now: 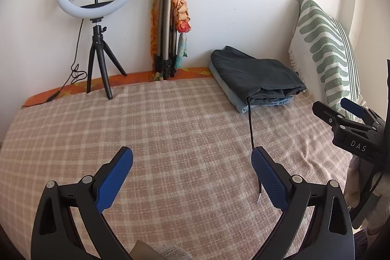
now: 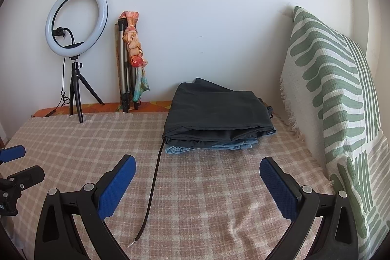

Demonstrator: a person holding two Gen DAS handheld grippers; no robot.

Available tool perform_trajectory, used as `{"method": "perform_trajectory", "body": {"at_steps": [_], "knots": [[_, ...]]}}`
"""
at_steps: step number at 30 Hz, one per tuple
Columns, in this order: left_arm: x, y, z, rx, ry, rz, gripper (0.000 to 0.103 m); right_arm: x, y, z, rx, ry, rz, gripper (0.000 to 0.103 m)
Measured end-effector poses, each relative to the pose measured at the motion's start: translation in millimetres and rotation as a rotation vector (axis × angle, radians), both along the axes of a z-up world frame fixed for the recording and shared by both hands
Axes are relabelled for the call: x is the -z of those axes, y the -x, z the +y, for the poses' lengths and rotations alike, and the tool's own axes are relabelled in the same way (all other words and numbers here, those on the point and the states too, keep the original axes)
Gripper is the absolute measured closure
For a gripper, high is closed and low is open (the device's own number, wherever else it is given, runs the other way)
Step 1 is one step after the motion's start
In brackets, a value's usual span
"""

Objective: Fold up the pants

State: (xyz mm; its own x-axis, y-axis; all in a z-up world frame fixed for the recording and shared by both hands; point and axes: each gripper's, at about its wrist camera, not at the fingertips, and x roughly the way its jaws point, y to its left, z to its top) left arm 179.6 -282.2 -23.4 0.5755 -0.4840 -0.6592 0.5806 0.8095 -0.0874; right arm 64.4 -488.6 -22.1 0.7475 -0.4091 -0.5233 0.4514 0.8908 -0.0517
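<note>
Dark grey pants (image 1: 256, 74) lie folded on top of a folded light blue denim garment (image 1: 235, 99) at the far right of the bed; they also show in the right wrist view (image 2: 217, 111). A black drawstring (image 2: 152, 187) trails from the pants toward me across the blanket, ending in a metal tip. My left gripper (image 1: 192, 174) is open and empty above the blanket, well short of the pants. My right gripper (image 2: 197, 184) is open and empty, a little before the stack; it also shows at the right edge of the left wrist view (image 1: 341, 113).
The bed has a pink checked blanket (image 1: 170, 138). A green-and-white patterned pillow (image 2: 336, 101) leans on the right wall. A ring light on a small tripod (image 1: 97, 16) and a folded tripod with a scarf (image 1: 168, 28) stand at the back by the wall.
</note>
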Motion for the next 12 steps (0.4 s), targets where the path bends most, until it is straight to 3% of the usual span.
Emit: {"method": "perform_trajectory", "body": {"at_steps": [12], "knots": [[0.4,1.9,3.9,-0.057,-0.053,-0.068,0.005,0.5,-1.2,1.6,-0.008,0.002,-0.001,0.000]]}}
